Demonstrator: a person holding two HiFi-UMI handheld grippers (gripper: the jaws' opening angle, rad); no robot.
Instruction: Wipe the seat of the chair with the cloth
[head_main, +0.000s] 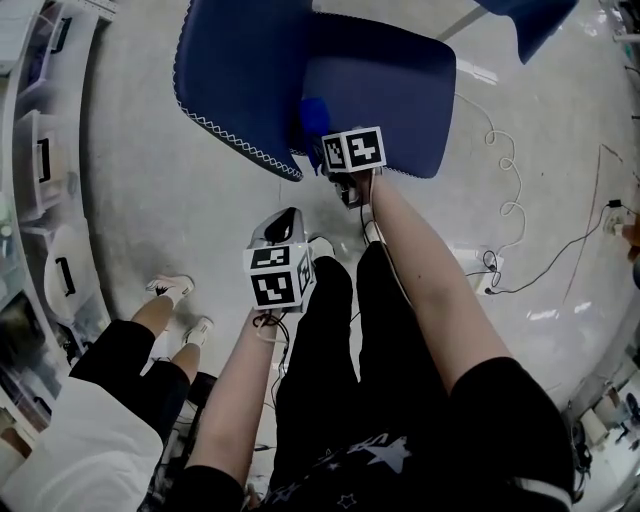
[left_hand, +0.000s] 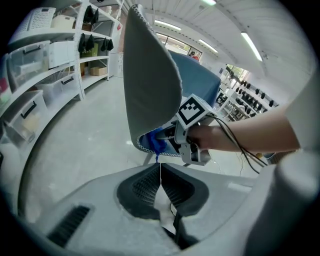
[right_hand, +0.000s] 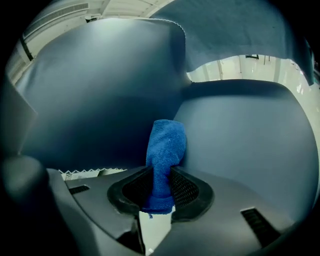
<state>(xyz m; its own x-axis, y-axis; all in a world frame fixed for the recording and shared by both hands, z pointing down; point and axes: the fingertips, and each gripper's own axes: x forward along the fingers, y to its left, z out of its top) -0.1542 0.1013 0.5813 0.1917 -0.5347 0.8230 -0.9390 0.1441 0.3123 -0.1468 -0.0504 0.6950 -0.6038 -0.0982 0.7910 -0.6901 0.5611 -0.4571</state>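
In the head view a blue chair stands ahead of me, its seat (head_main: 395, 90) to the right of its backrest (head_main: 240, 70). My right gripper (head_main: 325, 135) reaches over the seat's near edge, shut on a folded blue cloth (head_main: 313, 112). In the right gripper view the cloth (right_hand: 166, 147) stands up between the shut jaws of the gripper (right_hand: 160, 192), close to where seat (right_hand: 245, 145) meets backrest (right_hand: 100, 90). My left gripper (head_main: 288, 216) hangs back above the floor, shut and empty (left_hand: 160, 175). It looks at the chair's grey back shell (left_hand: 150, 75) and the cloth (left_hand: 156, 140).
A second person stands at my lower left in white shoes (head_main: 175, 290). Shelving with bins (head_main: 40, 150) lines the left side. Cables (head_main: 510, 200) trail over the pale floor at the right. Part of another blue chair (head_main: 530, 20) shows at the top right.
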